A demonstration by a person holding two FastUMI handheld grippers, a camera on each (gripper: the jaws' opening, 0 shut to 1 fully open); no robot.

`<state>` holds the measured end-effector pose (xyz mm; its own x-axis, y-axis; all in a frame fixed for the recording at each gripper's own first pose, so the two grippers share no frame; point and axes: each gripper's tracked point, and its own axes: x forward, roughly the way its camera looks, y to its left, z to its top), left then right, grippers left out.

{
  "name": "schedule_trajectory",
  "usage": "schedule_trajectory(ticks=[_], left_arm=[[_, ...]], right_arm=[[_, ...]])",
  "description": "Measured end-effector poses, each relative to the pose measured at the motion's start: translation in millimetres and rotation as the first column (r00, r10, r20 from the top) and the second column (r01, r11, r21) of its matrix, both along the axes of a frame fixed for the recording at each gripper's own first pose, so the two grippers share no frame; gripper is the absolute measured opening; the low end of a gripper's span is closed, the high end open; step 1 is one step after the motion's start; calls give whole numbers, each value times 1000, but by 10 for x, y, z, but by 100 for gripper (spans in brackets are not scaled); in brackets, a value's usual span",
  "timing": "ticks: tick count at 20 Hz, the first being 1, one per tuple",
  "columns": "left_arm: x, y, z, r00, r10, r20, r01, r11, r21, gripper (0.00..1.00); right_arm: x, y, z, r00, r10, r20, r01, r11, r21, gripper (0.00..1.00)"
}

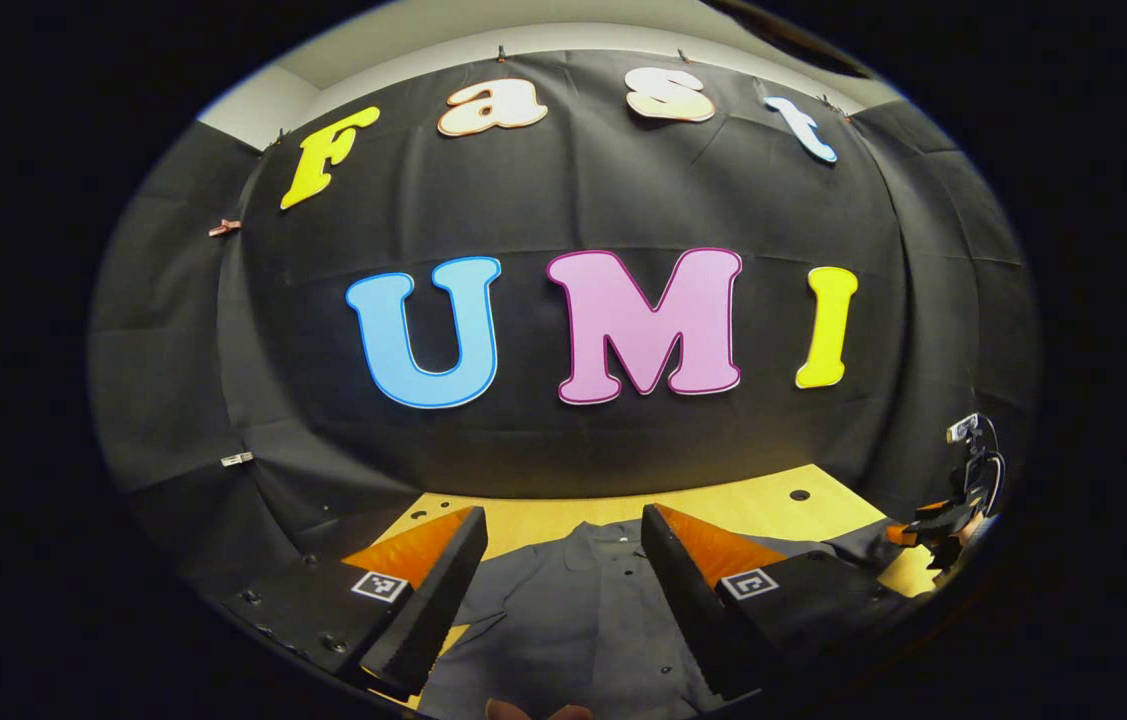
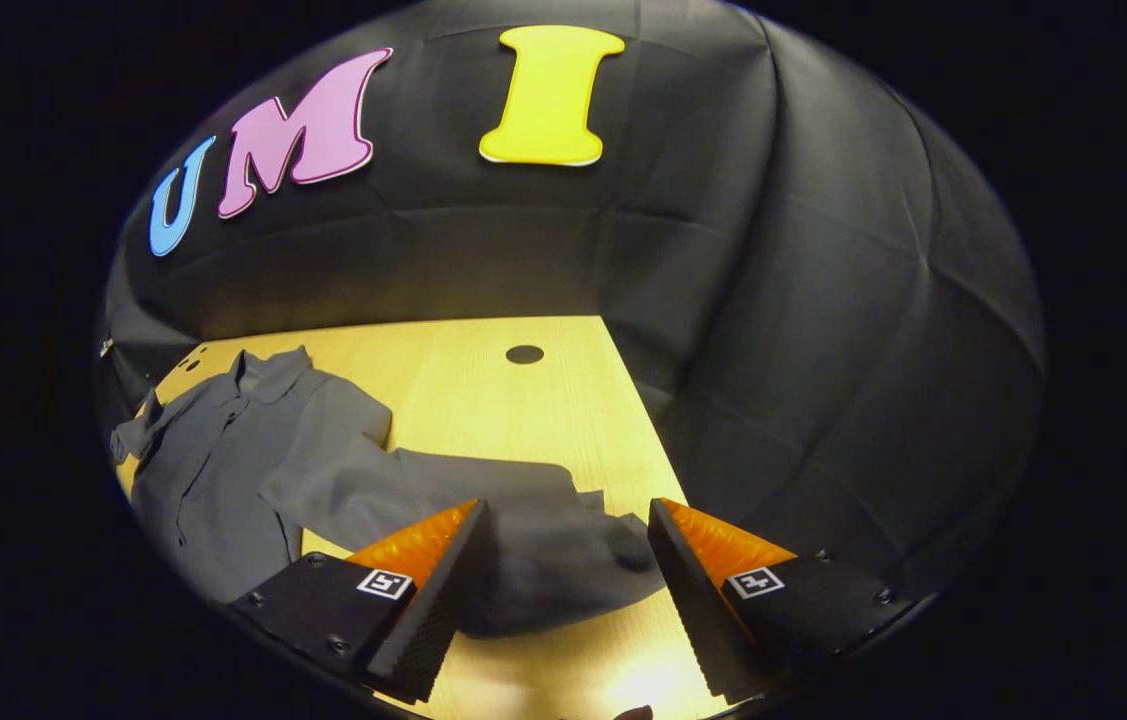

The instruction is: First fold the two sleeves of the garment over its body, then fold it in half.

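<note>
A grey button-up shirt (image 2: 213, 450) lies flat on the wooden table (image 2: 483, 400), collar toward the booth wall. One long sleeve (image 2: 523, 520) stretches out sideways from the body. Its cuff end lies on the table between and just beyond the fingers of my right gripper (image 2: 568, 505), which stands open above it without touching. My left gripper (image 1: 563, 515) is open too, hovering over the shirt's body (image 1: 573, 610) with the collar (image 1: 613, 535) just ahead. In the left gripper view the right gripper (image 1: 943, 525) shows far right, at the end of the sleeve (image 1: 848, 548).
A round hole (image 2: 524, 354) is cut in the table near its far edge. The black cloth wall closes the table at the back and on the right side. Bare wood lies between the sleeve and the wall. A fingertip shows at the bottom edge (image 1: 533, 710).
</note>
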<state>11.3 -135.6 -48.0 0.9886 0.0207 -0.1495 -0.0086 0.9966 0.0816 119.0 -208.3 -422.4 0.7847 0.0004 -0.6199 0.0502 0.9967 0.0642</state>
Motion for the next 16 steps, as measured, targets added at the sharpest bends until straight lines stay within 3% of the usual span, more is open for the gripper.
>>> schedule_trajectory(ticks=[11, 12, 14, 16], left_arm=[[-158, 10, -27, 995, 94, -21, -93, 995, 40, 98], [-173, 33, -23, 994, 103, -23, -102, 994, 43, 98], [-218, 85, 11, 993, 117, -17, -116, 992, 52, 98], [-239, 137, 50, 992, 124, -4, -123, 991, 60, 98]], right_arm=[[-44, 156, -783, 980, 118, -163, -116, 993, 18, 95], [5, 147, -778, 984, 99, -149, -96, 995, 27, 89], [0, 134, -754, 986, 87, -145, -80, 996, 48, 90], [28, 188, -778, 986, 88, -140, -78, 994, 75, 52]])
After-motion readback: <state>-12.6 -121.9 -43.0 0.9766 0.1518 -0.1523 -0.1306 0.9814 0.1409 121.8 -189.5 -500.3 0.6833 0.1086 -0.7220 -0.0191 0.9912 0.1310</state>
